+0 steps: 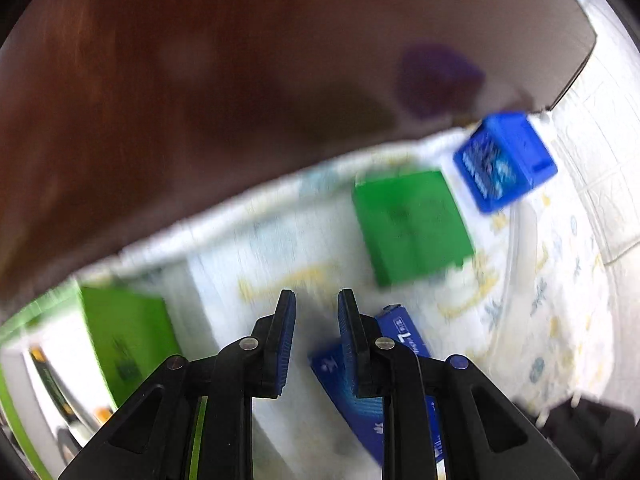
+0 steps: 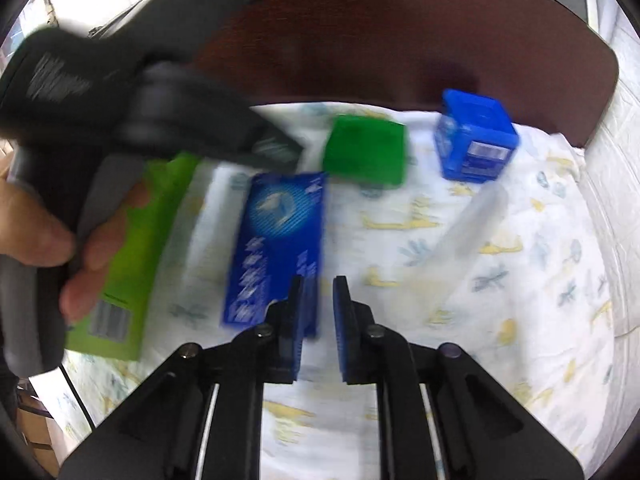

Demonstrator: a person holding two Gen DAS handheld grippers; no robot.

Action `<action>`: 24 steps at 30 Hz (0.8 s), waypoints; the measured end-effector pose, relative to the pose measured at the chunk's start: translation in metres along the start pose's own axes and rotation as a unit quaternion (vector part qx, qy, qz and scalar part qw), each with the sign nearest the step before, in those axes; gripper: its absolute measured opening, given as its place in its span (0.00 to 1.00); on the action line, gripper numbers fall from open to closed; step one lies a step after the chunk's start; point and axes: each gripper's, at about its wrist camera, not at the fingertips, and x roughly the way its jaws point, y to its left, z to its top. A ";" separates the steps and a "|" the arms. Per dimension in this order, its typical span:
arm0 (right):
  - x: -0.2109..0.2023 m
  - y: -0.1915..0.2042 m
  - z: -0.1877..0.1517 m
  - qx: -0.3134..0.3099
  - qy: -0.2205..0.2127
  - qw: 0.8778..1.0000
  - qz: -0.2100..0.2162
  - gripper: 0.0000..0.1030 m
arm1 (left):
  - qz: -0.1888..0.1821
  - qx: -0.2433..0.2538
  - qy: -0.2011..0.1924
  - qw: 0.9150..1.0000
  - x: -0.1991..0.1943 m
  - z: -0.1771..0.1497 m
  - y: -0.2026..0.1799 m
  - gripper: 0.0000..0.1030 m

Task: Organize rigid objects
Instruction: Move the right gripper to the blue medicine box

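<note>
On a white patterned cloth lie a flat dark-blue box, a small green box, a blue cube-shaped box and a long light-green box. In the left wrist view the green box, the blue cube box, the light-green box and the dark-blue box all show, blurred. My left gripper is open and empty, with the dark-blue box under its right finger. My right gripper is open and empty, beside the dark-blue box's near end.
A dark brown wooden headboard rises behind the cloth. The left hand-held gripper body and the hand on it fill the left of the right wrist view, above the light-green box. A clear plastic tube lies on the cloth.
</note>
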 end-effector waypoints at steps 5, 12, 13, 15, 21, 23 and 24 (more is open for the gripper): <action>-0.011 -0.022 -0.010 0.022 0.008 0.999 0.025 0.20 | -0.001 -0.007 0.001 1.000 -0.012 -0.017 0.002 0.20; -0.020 0.014 -0.033 -0.069 -0.017 0.997 0.005 0.77 | -0.018 -0.002 -0.019 1.000 -0.030 -0.024 -0.003 0.20; -0.016 0.018 -0.035 -0.083 -0.014 0.996 -0.007 0.77 | -0.024 -0.004 -0.021 0.999 -0.033 -0.026 -0.003 0.20; -0.008 0.021 -0.036 -0.096 -0.007 0.995 -0.013 0.74 | -0.039 0.002 -0.021 0.999 -0.039 -0.030 -0.004 0.21; 0.000 0.000 -0.029 -0.046 0.004 0.998 0.048 0.53 | -0.062 0.013 0.001 0.998 -0.030 -0.035 -0.002 0.42; 0.000 -0.005 -0.029 -0.047 0.003 0.998 0.051 0.54 | -0.079 0.012 0.005 0.997 -0.031 -0.039 -0.002 0.42; 0.000 -0.006 -0.028 -0.054 0.001 0.997 0.051 0.53 | -0.089 0.013 0.006 0.996 -0.032 -0.041 -0.001 0.42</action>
